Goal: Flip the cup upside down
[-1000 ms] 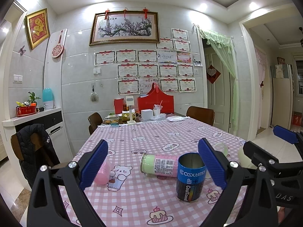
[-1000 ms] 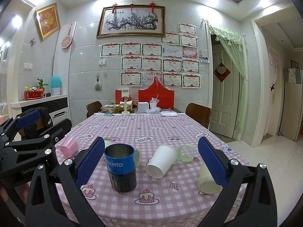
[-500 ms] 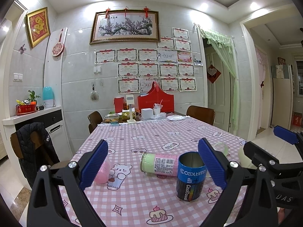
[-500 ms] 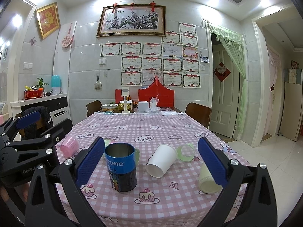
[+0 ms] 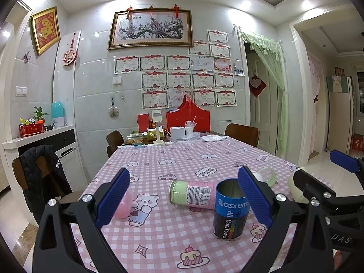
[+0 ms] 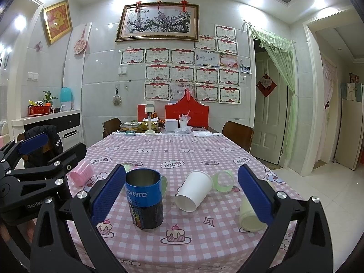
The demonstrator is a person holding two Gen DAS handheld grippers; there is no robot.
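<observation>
Hovering wide open, holding nothing: left hand-held gripper (image 5: 183, 196) and right hand-held gripper (image 6: 182, 192). Blue mug (image 6: 145, 198) standing upright, mouth up, on the desk (image 6: 204, 245); flip not begun.

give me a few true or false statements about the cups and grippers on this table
1. The blue mug stands upright with its mouth up. True.
2. The white paper cup stands upright. False: it lies on its side, right of the mug.
3. The right gripper is shut on the mug. False: its jaws stand wide apart and hold nothing.
4. The left gripper is open and holds nothing. True.
5. A pink cup lies on the tablecloth left of the mug. True.
6. The green and pink can stands on end. False: it lies on its side.
</observation>
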